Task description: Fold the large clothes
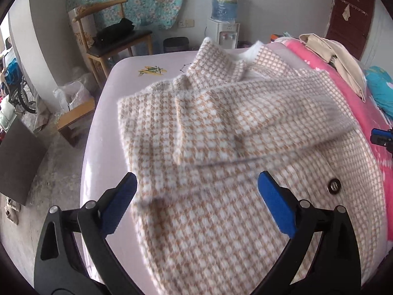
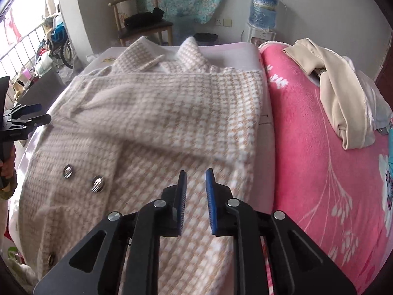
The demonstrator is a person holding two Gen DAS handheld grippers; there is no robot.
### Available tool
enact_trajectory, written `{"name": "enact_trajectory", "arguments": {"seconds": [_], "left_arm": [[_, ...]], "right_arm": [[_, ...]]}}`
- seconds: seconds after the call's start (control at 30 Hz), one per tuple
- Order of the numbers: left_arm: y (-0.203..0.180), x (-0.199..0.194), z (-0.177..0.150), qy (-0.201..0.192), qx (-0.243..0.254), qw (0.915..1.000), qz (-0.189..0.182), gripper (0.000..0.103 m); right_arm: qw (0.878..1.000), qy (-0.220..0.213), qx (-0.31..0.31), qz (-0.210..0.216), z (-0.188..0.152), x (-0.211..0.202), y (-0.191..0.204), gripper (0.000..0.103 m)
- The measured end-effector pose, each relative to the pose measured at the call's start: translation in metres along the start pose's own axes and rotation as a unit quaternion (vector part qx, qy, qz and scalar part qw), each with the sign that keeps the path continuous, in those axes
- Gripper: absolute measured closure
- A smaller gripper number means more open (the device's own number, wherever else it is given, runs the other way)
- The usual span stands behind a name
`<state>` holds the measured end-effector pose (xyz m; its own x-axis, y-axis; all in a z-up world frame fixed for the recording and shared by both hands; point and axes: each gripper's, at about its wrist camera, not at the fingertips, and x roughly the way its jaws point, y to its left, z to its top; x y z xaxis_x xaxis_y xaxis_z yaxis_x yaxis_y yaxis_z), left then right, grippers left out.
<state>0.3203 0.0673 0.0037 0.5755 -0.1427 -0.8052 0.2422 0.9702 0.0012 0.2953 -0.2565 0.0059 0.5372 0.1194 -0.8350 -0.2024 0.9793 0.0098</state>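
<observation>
Tan-checked fuzzy coat [image 1: 245, 147], sleeves folded across

The left gripper [image 1: 196, 189] hangs above the near left part of the checked coat [image 1: 221, 135], its blue-padded fingers [image 1: 275, 204] spread wide with nothing between them; one finger sits over the coat's left edge, the other over its middle. The right gripper [image 2: 195, 189] hovers over the coat's near right side, fingers [image 2: 211, 201] drawn close with a narrow gap showing between the pads and no cloth caught in it. In the right wrist view the left gripper [image 2: 27, 118] appears at the coat's far left edge, and part of the person's hand [image 2: 7, 169] shows gripping its handle below
</observation>
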Motion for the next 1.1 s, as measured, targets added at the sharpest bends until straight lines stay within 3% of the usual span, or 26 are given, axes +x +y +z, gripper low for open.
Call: {"name": "enact_trajectory", "arguments": {"seconds": [0.1,0.23,0.3,0.4,0.47,0.67,0.77,0.93,1.0,1.1], "left_arm": [[-0.018,-0.021,-0.032,0.018,0.025,0.9994,-0.011,0.007],[-0.041,-0.036,-0.083,0.051,0.043,0.9977,-0.012,0.007],[-0.049,-0.037,-0.107,0.064,0.039,0.9971,-0.014,0.007],[-0.055,-0.032,-0.14,0.088,0.027,0.9958,-0.002,0.007],[-0.054,-0.037,-0.154,0.074,0.018,0.9971,0.006,0.007],[-0.054,-0.047,-0.167,0.061,0.022,0.9975,0.029,0.007],[-0.052,-0.048,-0.169,0.053,0.016,0.9981,0.027,0.007],[-0.052,-0.048,-0.171,0.051,0.018,0.9983,0.023,0.007],[-0.052,-0.047,-0.169,0.057,0.02,0.998,0.019,0.007],[-0.052,-0.047,-0.17,0.058,0.029,0.9978,0.012,0.007]], "right_arm": [[1.0,0.009,-0.007,0.009,-0.034,-0.014,0.027,0.067],[0.999,0.032,-0.002,0.014,-0.075,-0.017,0.052,0.066],[0.999,0.048,0.0,0.015,-0.097,-0.013,0.056,0.066],[0.998,0.066,-0.014,-0.016,-0.132,-0.012,0.054,0.065],[0.998,0.065,-0.02,-0.01,-0.151,-0.027,0.047,0.065],[0.987,0.12,-0.084,-0.07,-0.194,-0.061,0.042,0.066],[0.989,0.108,-0.077,-0.07,-0.188,-0.08,0.045,0.066],[0.997,0.038,-0.067,0.03,-0.172,-0.093,0.077,0.066],[0.993,0.061,-0.091,0.05,-0.179,-0.08,0.094,0.066],[0.982,0.128,-0.137,-0.001,-0.208,-0.06,0.095,0.066]]}}
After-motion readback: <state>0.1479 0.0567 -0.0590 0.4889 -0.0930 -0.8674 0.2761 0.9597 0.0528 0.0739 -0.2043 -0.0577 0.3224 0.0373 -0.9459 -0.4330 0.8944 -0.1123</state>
